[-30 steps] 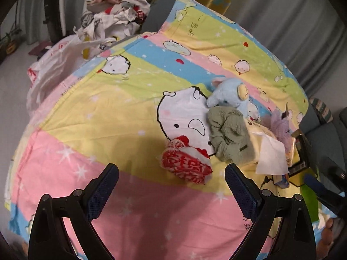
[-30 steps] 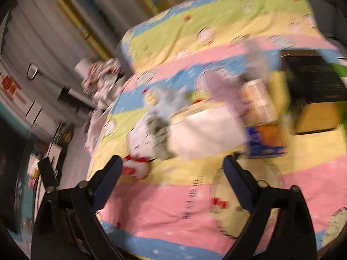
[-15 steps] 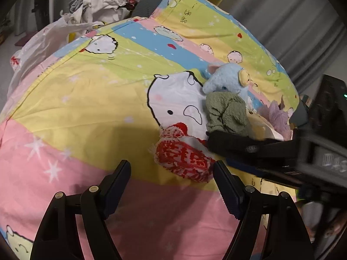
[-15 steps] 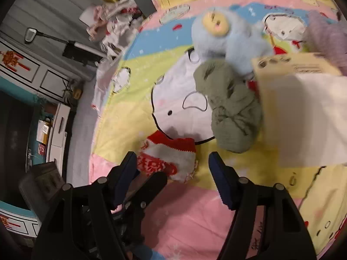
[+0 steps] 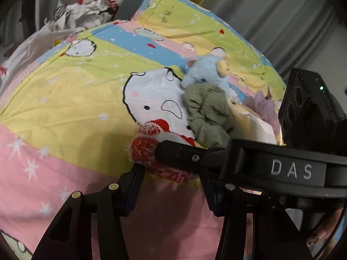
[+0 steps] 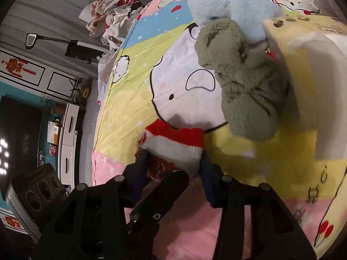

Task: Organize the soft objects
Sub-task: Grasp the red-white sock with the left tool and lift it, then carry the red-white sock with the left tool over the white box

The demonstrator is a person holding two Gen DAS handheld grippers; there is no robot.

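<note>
A red and white knit piece (image 5: 149, 149) (image 6: 173, 145) lies on the cartoon quilt (image 5: 65, 91) where the yellow stripe meets the pink. My left gripper (image 5: 171, 179) straddles its near edge. Those jaws are closing, the left pad touches the knit, and a little bed shows at the other pad. My right gripper (image 6: 172, 164) is closing too, both pads pressed into the white part. One right gripper finger (image 5: 164, 151) crosses over the knit in the left wrist view. Just beyond lie a green fuzzy cloth (image 5: 206, 112) (image 6: 245, 86) and a light blue plush toy (image 5: 206, 73) (image 6: 234, 6).
A yellow tissue pack (image 6: 303, 43) with white tissue sits right of the green cloth, and a purple fluffy item (image 5: 262, 106) lies behind it. Crumpled clothes (image 5: 86, 6) (image 6: 112, 17) pile up past the bed's far corner. A white cabinet (image 6: 69, 130) stands on the floor beside the bed.
Both grippers have dropped onto the red and white knit piece and narrowed their jaws around it. The right gripper swung in from the box side and now crosses the left wrist view.
</note>
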